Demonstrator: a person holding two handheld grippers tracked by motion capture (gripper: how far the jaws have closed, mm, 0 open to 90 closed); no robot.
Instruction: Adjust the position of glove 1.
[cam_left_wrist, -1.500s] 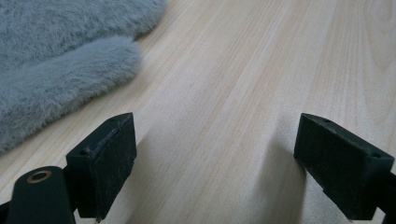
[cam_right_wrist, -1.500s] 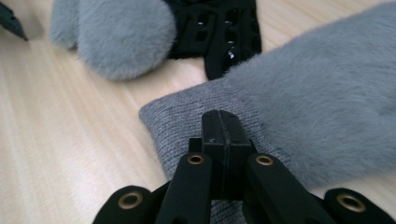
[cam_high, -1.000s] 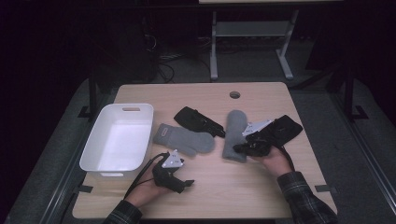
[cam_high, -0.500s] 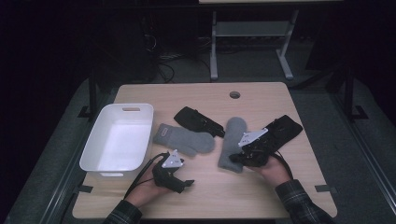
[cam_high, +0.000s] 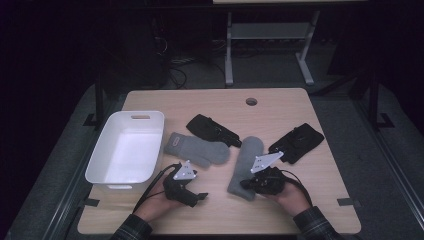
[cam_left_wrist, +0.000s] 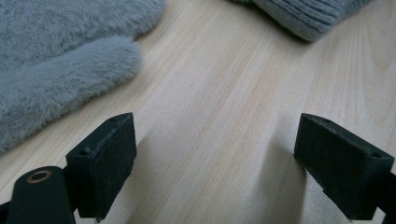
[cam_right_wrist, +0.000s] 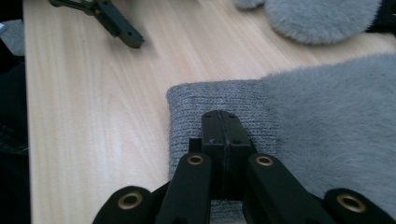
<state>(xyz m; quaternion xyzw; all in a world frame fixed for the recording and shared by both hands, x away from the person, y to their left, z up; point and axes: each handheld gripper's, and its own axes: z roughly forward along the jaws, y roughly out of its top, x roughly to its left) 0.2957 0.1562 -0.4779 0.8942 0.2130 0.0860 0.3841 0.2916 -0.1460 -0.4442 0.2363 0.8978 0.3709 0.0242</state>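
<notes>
While the right gripper (cam_right_wrist: 223, 122), jaws clenched apparently on the knitted cuff of the fluffy grey mitten (cam_high: 245, 167) at centre frame, drags it, the left gripper (cam_left_wrist: 212, 163) waits released, so the white plastic bin (cam_high: 102, 161) at left seems next.

A tub (cam_high: 125, 150) sits at the counter's (cam_high: 210, 102) left edge; two mittens (cam_high: 197, 148) (cam_high: 246, 166) lie mid-counter, one glove (cam_high: 214, 130) behind them, another (cam_high: 297, 142) toward the right edge.
</notes>
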